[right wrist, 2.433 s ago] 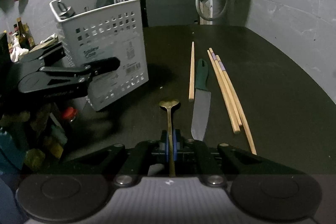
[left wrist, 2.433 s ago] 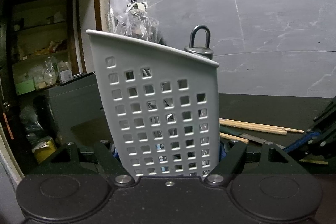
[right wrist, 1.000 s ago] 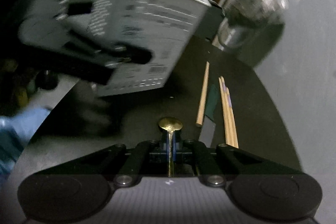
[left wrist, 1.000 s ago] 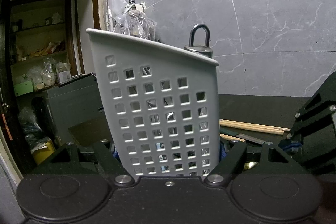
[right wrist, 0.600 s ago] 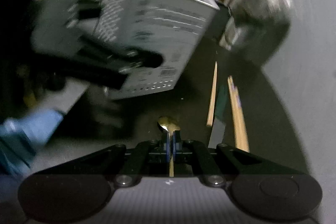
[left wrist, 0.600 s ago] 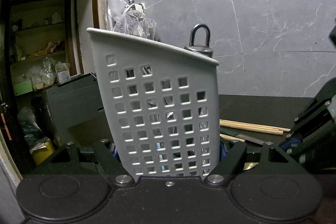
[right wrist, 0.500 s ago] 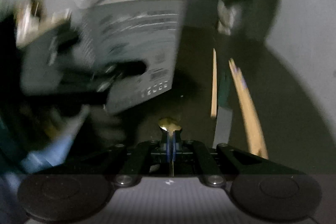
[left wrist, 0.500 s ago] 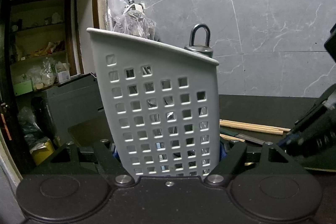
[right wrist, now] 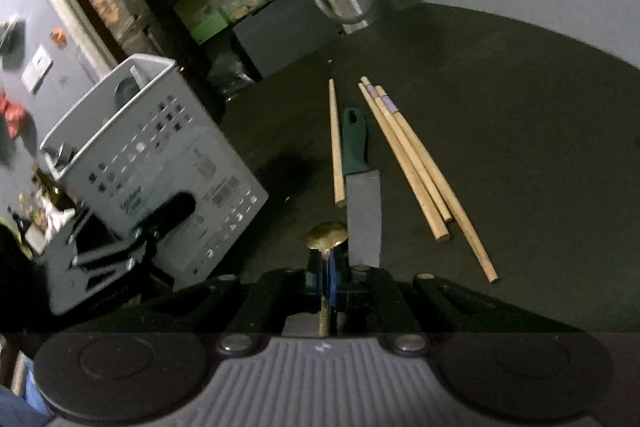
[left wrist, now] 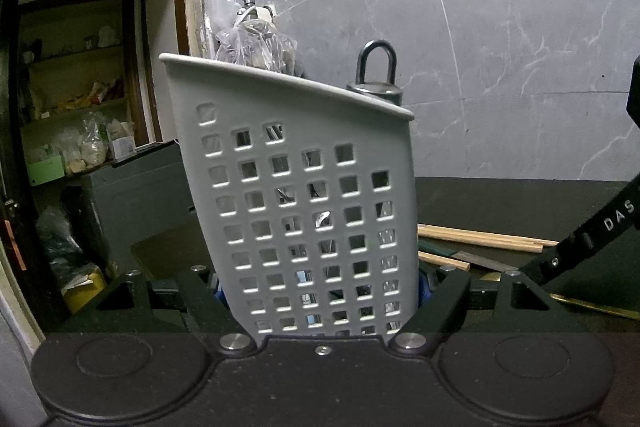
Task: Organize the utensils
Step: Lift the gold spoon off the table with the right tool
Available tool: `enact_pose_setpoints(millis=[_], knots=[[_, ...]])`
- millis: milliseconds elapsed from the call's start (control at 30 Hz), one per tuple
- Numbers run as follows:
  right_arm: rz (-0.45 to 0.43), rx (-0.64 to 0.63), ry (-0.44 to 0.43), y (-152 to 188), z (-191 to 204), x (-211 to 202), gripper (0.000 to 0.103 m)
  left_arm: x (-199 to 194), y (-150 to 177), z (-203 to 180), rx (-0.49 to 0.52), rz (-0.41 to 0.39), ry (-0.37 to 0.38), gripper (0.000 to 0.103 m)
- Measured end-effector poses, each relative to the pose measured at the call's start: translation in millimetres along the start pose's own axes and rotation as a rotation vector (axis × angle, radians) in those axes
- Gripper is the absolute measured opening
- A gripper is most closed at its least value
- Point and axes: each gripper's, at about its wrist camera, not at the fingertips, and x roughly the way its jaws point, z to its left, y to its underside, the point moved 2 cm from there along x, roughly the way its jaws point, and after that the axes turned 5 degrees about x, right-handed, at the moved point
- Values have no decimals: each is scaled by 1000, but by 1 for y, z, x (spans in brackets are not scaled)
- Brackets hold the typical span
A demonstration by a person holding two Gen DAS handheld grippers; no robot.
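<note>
Chopsticks (right wrist: 408,163) lie on dark table (right wrist: 520,131) by grey wall (left wrist: 500,27); left tool (left wrist: 322,291) clamps basket (left wrist: 296,211), right tool (right wrist: 325,267) pinches spoon (right wrist: 326,237).

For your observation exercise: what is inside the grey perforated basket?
Inside the grey basket, a dark metal loop-handled utensil pokes above the rim; glints show through the holes. Lower contents are hidden by its walls.

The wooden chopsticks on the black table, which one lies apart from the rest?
The single wooden chopstick left of the green-handled knife lies alone; the other three chopsticks lie bunched together on the knife's right.

Matt plastic caddy (left wrist: 304,195), wood chopsticks (right wrist: 416,163), prob. brass spoon (right wrist: 326,235).
</note>
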Motion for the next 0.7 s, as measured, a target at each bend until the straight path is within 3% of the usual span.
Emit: enact_pose_setpoints(millis=[67,200,433,500,600,700], knots=[[4,-37,7,2,6,0,8,0,0,0,0,0,0,79],[1,-152,50,5,20,2,22,0,0,0,-1,-1,0,79],[45,-212,52,-4,24,9,23,1,1,-1,-4,-1,3,79],[54,-217,51,-8,23,13,20,1,1,0,-6,-1,5,79],[62,-306,106,-7,32,17,8,2,2,1,-8,-1,6,79],[80,-375,124,-3,40,20,4,3,3,2,-12,0,10,79]])
